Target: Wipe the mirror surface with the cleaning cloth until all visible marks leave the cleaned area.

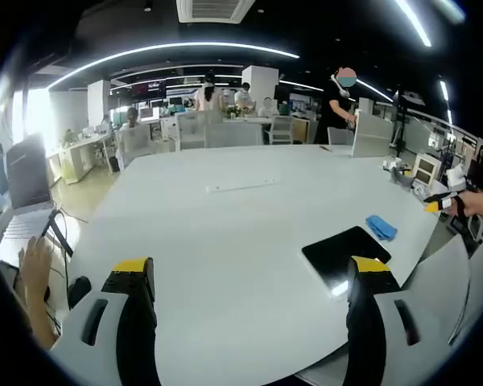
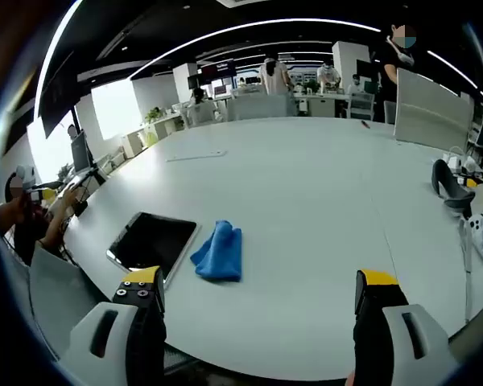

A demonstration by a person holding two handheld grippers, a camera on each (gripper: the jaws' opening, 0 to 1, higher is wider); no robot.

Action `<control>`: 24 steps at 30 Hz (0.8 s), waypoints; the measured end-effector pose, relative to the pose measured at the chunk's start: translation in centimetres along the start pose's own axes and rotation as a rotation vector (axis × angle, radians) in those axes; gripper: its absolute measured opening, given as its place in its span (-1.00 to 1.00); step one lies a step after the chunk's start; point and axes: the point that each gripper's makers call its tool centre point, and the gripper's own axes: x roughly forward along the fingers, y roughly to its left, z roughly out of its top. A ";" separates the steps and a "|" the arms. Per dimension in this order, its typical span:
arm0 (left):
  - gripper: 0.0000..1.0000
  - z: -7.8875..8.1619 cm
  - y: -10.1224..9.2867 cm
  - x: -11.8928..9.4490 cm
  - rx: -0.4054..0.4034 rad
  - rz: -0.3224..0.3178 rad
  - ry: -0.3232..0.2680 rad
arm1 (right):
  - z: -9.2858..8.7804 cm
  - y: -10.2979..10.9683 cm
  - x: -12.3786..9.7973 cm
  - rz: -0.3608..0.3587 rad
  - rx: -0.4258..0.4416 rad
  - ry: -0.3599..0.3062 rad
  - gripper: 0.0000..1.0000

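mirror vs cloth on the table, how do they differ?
The mirror is dark, flat and rectangular; the cloth is blue, soft and bunched into a lump. The mirror has a glossy, reflective face; the cloth is matte. Both lie side by side on the white table, neither held.

Glossy dark mirror point(image 2: 150, 242), soft-looking blue cloth point(image 2: 219, 251), seemingly matt white table point(image 2: 306, 185).

No text, label, brand or number can be read. A dark screen point(image 1: 148, 88) hangs far ahead of the left gripper, at the back of the room, with bright marks on it, too small and blurred to read.
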 end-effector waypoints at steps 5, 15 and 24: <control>0.98 0.1 0.4 0.0 -0.005 0.005 -0.002 | 0.3 0.4 0.1 -0.001 0.007 -0.017 0.96; 0.98 1.2 1.4 -0.9 -0.027 0.041 -0.035 | -1.4 0.3 0.8 0.025 0.001 0.042 0.97; 0.98 1.4 2.2 -2.1 -0.041 0.082 -0.046 | 0.3 0.5 2.1 0.042 -0.010 0.019 0.97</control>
